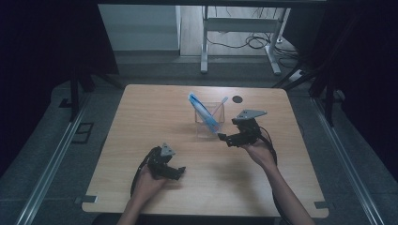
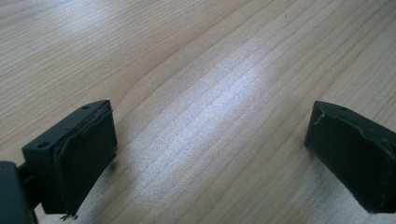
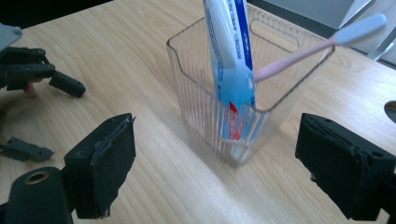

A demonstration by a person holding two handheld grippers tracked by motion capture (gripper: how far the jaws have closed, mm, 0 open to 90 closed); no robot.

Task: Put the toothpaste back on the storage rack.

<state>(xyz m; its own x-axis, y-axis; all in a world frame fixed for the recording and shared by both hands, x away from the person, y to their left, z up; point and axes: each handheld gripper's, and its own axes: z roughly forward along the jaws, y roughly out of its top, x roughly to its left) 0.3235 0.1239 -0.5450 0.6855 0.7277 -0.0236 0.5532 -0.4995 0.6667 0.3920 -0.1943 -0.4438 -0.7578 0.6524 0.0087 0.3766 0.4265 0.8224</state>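
Note:
A clear ribbed plastic holder [image 1: 210, 124] [image 3: 196, 98] stands upright on the wooden table [image 1: 155, 112], right of centre. A blue-and-white toothpaste tube [image 1: 202, 111] [image 3: 231, 51] leans in it, its top tilted to the left in the high view. A pink toothbrush [image 1: 220, 105] [image 3: 299, 53] also leans in the holder. My right gripper [image 1: 225, 139] [image 3: 210, 172] is open just in front of the holder, nothing between its jaws. My left gripper [image 1: 177, 172] [image 2: 210, 158] is open low over bare wood at the front left, and appears in the right gripper view [image 3: 51, 119].
A small dark round mark [image 1: 238, 99] lies on the table behind the holder. Table edges are near on all sides. White desk legs [image 1: 204, 42] and cables stand on the floor beyond the far edge.

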